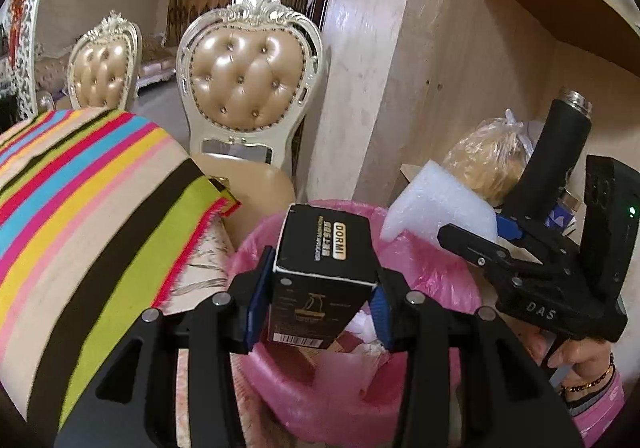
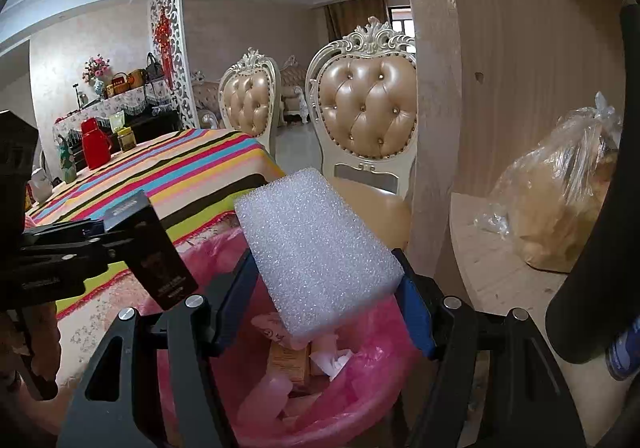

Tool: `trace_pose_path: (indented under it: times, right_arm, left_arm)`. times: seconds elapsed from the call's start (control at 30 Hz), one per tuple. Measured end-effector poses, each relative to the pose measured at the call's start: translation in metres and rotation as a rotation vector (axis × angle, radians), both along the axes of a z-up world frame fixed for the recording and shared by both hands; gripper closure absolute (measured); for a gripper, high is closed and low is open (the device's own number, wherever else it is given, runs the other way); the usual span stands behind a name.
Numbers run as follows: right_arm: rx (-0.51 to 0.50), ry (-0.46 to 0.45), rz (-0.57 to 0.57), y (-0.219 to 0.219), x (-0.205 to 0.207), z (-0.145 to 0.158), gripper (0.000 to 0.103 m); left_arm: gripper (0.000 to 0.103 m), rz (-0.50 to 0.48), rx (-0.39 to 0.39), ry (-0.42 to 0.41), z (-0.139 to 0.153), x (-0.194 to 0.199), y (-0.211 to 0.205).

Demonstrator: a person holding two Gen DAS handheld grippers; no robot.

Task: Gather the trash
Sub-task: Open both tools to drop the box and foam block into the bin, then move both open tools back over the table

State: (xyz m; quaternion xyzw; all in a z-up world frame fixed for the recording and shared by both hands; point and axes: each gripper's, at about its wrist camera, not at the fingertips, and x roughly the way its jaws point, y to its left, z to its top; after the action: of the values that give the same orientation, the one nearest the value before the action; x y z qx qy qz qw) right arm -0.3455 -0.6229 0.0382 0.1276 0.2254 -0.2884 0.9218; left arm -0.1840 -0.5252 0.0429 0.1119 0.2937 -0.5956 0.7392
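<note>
My left gripper (image 1: pixel 320 304) is shut on a black carton (image 1: pixel 322 268) printed "DORMI", held upright over the pink-lined trash bin (image 1: pixel 256 248). To its right, my right gripper (image 1: pixel 492 238) holds a white foam block (image 1: pixel 432 212) above the bin's far rim. In the right wrist view the foam block (image 2: pixel 316 248) is pressed between the blue pads of my right gripper (image 2: pixel 326 300), directly over the bin (image 2: pixel 376 352), which holds paper scraps and a small cardboard box. At the left of that view, the left gripper (image 2: pixel 100 236) carries the black carton (image 2: pixel 160 260).
A table with a striped cloth (image 1: pixel 80 208) stands left of the bin. Two padded chairs (image 1: pixel 246 88) stand behind it. On the right, a wooden shelf (image 2: pixel 500 248) holds a clear bag of food (image 2: pixel 560 200) and a black flask (image 1: pixel 556 152).
</note>
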Motion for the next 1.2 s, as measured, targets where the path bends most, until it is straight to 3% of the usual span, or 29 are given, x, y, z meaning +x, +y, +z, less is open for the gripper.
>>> trace_pose_path:
  times: [0.1,0.2,0.33,0.5,0.67,0.9,1.2]
  right_arm:
    - [0.014,0.008,0.010,-0.002,0.005,-0.004,0.035]
    - [0.033,0.001,0.021,-0.003,0.006,-0.008,0.019]
    - [0.038,-0.015,0.019,-0.001,0.003,-0.005,0.019]
    - [0.013,-0.033,0.041,0.012,0.004,0.008,0.019]
    - [0.000,-0.030,0.132,0.038,0.029,0.014,0.016]
    - [-0.012,0.026,0.335,0.106,0.100,0.013,0.015]
    - [-0.038,0.101,0.641,0.226,0.204,0.005,0.015]
  left_arm:
    - [0.058,-0.013,0.019,0.028,-0.011,0.004,-0.005]
    - [0.034,0.021,0.026,0.031,-0.020,0.010,-0.005]
    - [0.030,0.051,0.014,0.036,-0.018,0.021,0.009]
    - [0.005,0.149,-0.010,-0.026,-0.007,0.033,0.046]
    - [0.005,0.247,-0.002,-0.094,0.002,0.049,0.095]
    - [0.005,0.445,0.036,-0.208,0.013,0.073,0.195]
    - [0.005,0.779,0.100,-0.179,0.010,0.118,0.360]
